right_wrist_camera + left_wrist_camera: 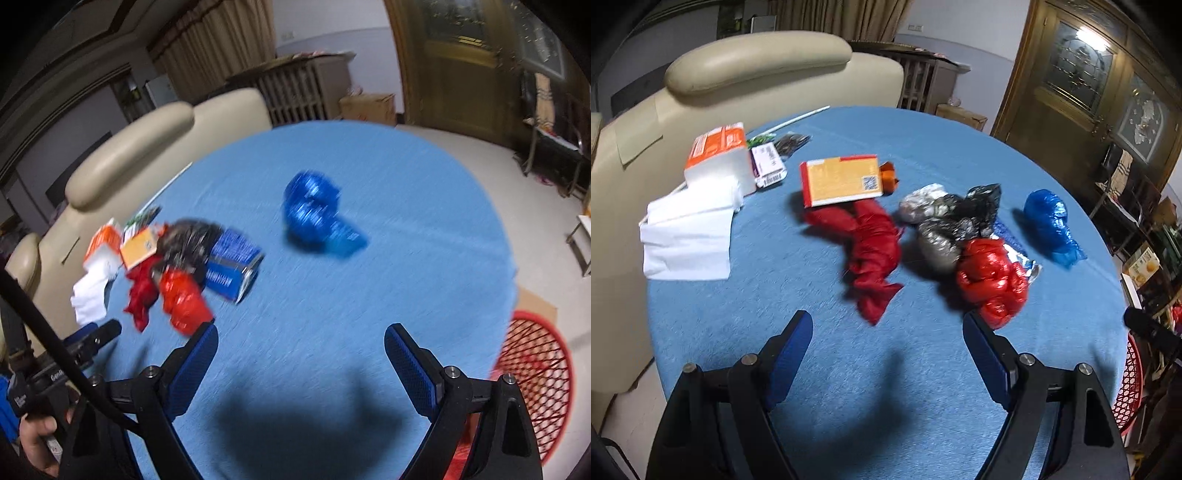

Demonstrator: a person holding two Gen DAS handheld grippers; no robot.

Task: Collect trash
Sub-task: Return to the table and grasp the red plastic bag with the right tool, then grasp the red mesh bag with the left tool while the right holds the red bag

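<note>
Table, blue-covered, fills both views. Red basket stands on the floor at the lower right of the right wrist view, just off the table edge; judged the trash receptacle.

Trash lies in a cluster at mid-frame of the left wrist view: dark red bag, black bag, shiny red bag. Blue bag lies apart, at centre of the right wrist view.

Left gripper: jaws wide, nothing between them. Right gripper: jaws wide, empty.

Key relation: the blue bag lies straight ahead of the right gripper, up-frame, its long axis running upper left to lower right. The right hand is judged nearer to it; the cluster lies ahead of the left.
</note>
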